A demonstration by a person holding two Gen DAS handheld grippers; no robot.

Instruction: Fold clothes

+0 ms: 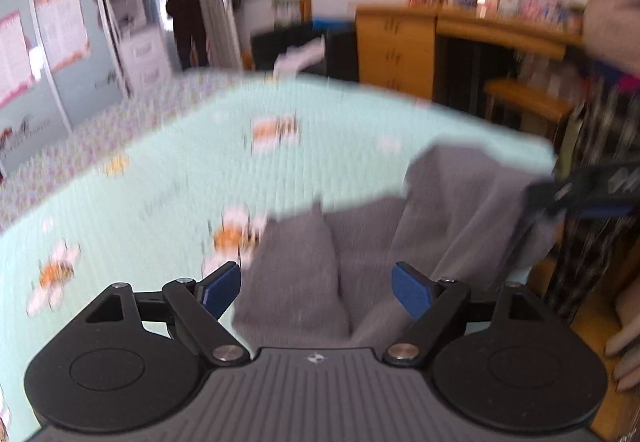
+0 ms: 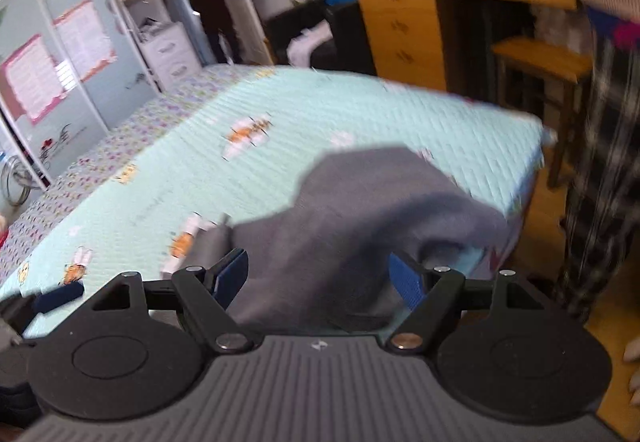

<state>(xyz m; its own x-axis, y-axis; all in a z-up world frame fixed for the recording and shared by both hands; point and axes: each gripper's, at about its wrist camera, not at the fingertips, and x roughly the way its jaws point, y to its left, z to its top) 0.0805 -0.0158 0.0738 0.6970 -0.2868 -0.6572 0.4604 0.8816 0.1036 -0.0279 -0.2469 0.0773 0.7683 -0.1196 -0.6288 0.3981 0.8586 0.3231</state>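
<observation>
left tool (image 1: 316, 290): jaws wide apart, blue pads (image 1: 222, 288) clear of the cloth, nothing clamped. Grey garment (image 1: 320, 274) lies under and between the open jaws, bunched in folds, not gripped

right tool (image 2: 318, 282): jaws also spread wide in its own view, pads (image 2: 232, 276) apart, grey garment (image 2: 360, 226) sits between and ahead of them, pads not pressing on it as far as the blur lets me tell. In the left view the right tool (image 1: 580, 194) shows at the right side, dark and blurred, at the raised end of the garment; contact there is too smeared to call

garment is on the bed (image 1: 140, 202), near the bed's right edge and close to the near corner, one part humped up, the rest slumped toward the tools. Bed has a pale mint quilted cover (image 2: 360, 114) with orange and white bee prints; a floral-print sheet (image 2: 132, 134) shows along its left edge

beyond the bed: wooden desk (image 2: 404, 26) with drawers past the far right corner, wooden stool (image 2: 544, 58) beside it, white wardrobe with pink posters (image 1: 48, 26) on the left, a person (image 2: 212, 14) in dark clothes standing in the doorway at the back. Both frames motion-blurred
</observation>
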